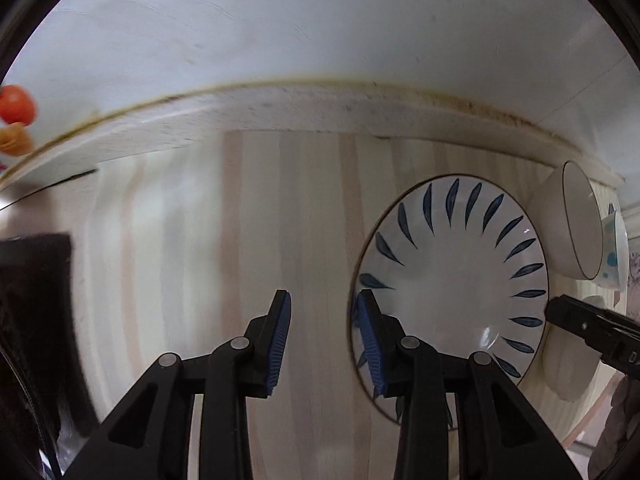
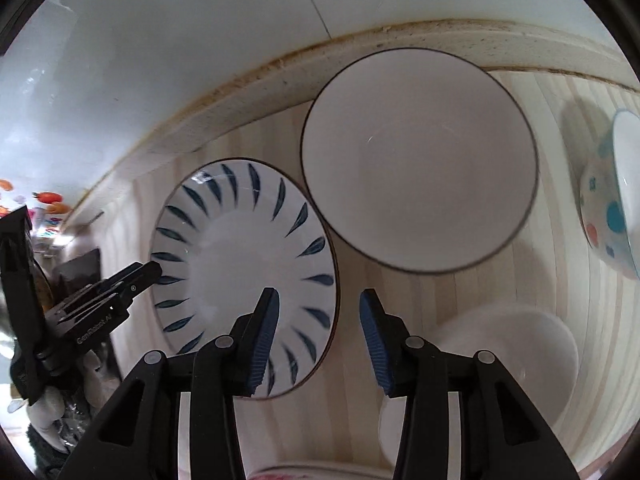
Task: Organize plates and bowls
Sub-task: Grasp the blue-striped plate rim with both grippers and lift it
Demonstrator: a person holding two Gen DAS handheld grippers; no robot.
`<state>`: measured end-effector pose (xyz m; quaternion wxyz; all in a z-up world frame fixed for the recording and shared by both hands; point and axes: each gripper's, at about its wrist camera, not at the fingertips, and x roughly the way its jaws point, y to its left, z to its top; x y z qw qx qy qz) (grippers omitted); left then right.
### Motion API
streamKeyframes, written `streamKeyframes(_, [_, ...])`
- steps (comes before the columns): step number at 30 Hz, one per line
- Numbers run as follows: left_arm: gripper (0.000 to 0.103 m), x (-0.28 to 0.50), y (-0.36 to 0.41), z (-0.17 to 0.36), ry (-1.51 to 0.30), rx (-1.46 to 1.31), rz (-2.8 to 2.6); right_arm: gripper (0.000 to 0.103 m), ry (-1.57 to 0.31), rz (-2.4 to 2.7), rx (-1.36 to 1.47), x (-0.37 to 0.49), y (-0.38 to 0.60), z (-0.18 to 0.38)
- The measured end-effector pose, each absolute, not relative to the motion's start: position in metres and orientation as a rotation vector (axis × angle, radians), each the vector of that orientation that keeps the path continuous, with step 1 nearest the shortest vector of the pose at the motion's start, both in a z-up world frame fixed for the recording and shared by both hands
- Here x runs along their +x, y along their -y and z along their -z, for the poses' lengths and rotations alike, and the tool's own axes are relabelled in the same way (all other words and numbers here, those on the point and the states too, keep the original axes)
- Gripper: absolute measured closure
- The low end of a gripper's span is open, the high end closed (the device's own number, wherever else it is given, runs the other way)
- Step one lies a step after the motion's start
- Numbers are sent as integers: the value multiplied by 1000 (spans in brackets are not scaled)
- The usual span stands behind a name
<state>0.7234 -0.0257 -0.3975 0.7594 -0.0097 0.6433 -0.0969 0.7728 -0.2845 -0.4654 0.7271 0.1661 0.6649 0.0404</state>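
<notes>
A white plate with blue leaf marks lies flat on the pale wooden board. My left gripper is open, its fingers straddling the plate's left rim; nothing is held. My right gripper is open too, straddling the same plate's right rim. A plain white bowl with a dark rim stands just beyond the plate. A small white dish lies to the right of my right gripper. At the far right is a white bowl with coloured dots.
The board butts against a speckled ledge and a white wall behind it. Orange and red objects sit far left. A dark patch lies beyond the board's left edge. A red-patterned rim shows at the bottom edge.
</notes>
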Motion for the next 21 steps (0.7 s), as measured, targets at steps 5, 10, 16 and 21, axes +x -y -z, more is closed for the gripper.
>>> streamKeyframes(5, [71, 730, 37, 410, -1412, -5, 275, 81, -1495, -78, 280, 782, 267, 479])
streamKeyframes(10, [78, 729, 51, 411, -1397, 20, 312, 81, -1493, -63, 228, 784, 260, 483])
streamKeyframes(16, [79, 722, 52, 410, -1386, 6, 281, 82, -1488, -78, 269, 783, 266, 482])
streamKeyframes(21, [79, 698, 49, 399, -1387, -13, 273, 82, -1485, -93, 297, 777, 275, 475])
